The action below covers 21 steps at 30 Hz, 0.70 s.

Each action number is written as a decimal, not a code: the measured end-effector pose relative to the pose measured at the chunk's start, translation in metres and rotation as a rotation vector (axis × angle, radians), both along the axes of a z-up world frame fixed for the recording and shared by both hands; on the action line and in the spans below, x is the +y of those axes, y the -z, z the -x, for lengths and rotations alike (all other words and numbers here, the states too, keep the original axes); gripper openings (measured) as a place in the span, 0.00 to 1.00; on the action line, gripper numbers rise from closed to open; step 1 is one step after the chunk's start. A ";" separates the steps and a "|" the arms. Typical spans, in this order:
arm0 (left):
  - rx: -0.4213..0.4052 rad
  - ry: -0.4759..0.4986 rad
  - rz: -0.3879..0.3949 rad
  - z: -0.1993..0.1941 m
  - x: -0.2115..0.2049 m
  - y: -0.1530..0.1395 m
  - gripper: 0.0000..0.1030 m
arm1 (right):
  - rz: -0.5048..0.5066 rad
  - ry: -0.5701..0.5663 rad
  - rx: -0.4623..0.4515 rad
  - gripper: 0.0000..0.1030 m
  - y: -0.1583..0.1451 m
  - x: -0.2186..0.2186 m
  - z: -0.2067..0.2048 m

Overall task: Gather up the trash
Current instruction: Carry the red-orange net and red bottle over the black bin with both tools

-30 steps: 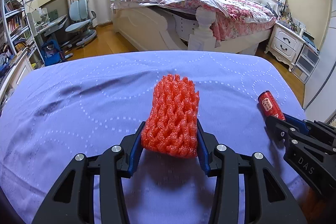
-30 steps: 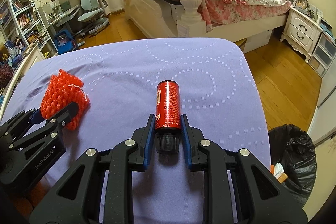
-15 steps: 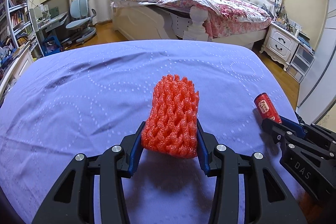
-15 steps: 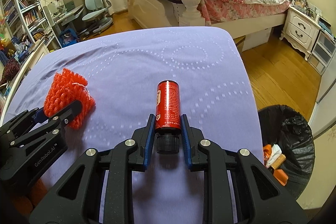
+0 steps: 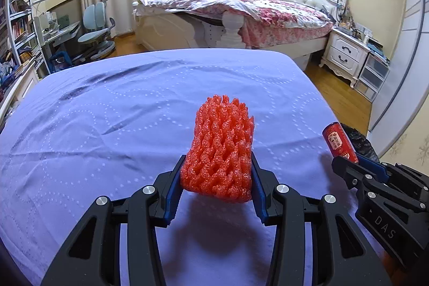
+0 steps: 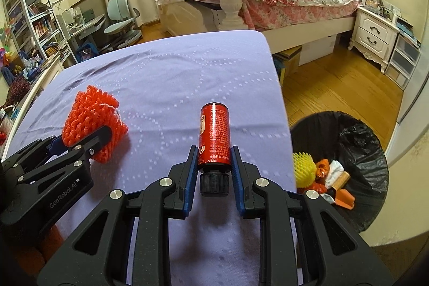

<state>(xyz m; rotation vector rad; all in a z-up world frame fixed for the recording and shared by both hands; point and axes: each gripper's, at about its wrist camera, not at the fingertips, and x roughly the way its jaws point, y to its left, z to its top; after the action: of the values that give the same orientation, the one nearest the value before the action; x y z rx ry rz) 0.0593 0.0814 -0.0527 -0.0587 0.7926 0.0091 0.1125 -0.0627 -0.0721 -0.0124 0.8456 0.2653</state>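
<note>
Foam netting (image 5: 221,149), orange-red and springy, sits clamped between the blue pads of my left gripper (image 5: 217,178), carried just clear of the purple-covered bench (image 5: 107,125). Since a second ago the far edge of the bench has slid closer and the right-hand edge has come into sight past my fingers, so I judge both hands are travelling across toward that side. Off to the right of this gripper my right gripper (image 5: 348,162) pokes in with the red bottle (image 5: 339,141), and a sliver of black bin liner shows just beyond it. From the right wrist, my right gripper (image 6: 214,162) is closed tight on the red bottle (image 6: 214,136), black cap toward me, body pointing away. What has changed most here is the bin (image 6: 370,141): a second ago only part of it showed low on the right, and now its open mouth is plain, just right of my fingers and below the bench edge, with a yellow foam net (image 6: 303,162) and wrappers already inside. That puts the drop close for the bottle, I think, with the netting to follow. Bare wooden floor (image 6: 335,87) lies beyond the bin, and nothing stands between my fingers and the bench's right edge, so the way over is open.
</note>
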 end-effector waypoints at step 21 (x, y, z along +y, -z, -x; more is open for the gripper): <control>-0.070 0.187 -0.010 -0.002 -0.097 -0.015 0.43 | -0.032 0.211 -0.096 0.23 -0.017 -0.105 0.038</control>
<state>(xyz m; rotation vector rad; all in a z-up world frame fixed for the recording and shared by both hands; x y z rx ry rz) 0.0614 -0.0161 -0.0378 0.0247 0.7253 -0.1655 0.0741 -0.1675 -0.0553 0.0933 0.7402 0.0794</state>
